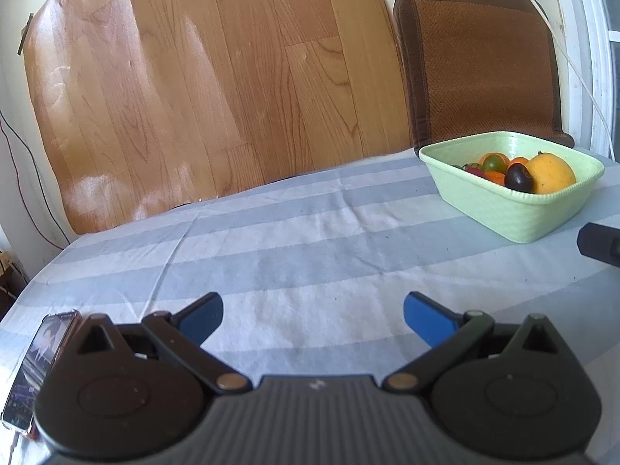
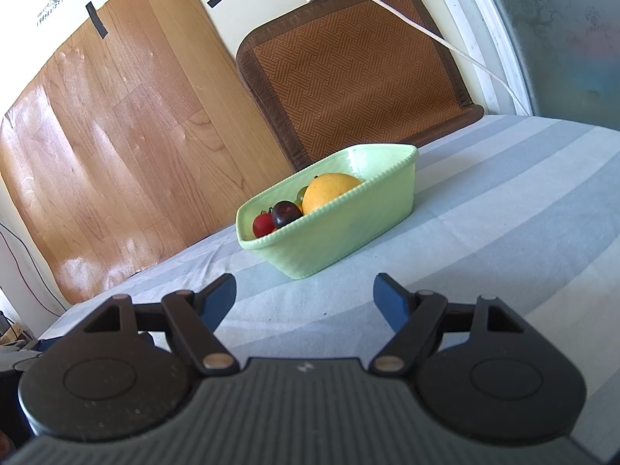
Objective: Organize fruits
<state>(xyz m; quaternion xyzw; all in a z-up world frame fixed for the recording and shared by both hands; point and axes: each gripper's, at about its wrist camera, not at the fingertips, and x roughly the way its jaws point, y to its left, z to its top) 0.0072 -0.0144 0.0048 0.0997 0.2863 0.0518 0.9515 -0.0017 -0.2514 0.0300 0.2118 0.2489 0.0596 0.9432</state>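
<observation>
Pale green basket sits far on the striped cloth, already cradling the orange, plum and tomato, so I hold my left gripper and right gripper back, both spread wide and empty.

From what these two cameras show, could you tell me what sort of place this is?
Probably a home room: a striped cloth covers the table, a green basket holds fruit, and a woven seat cushion leans against the wall.
</observation>
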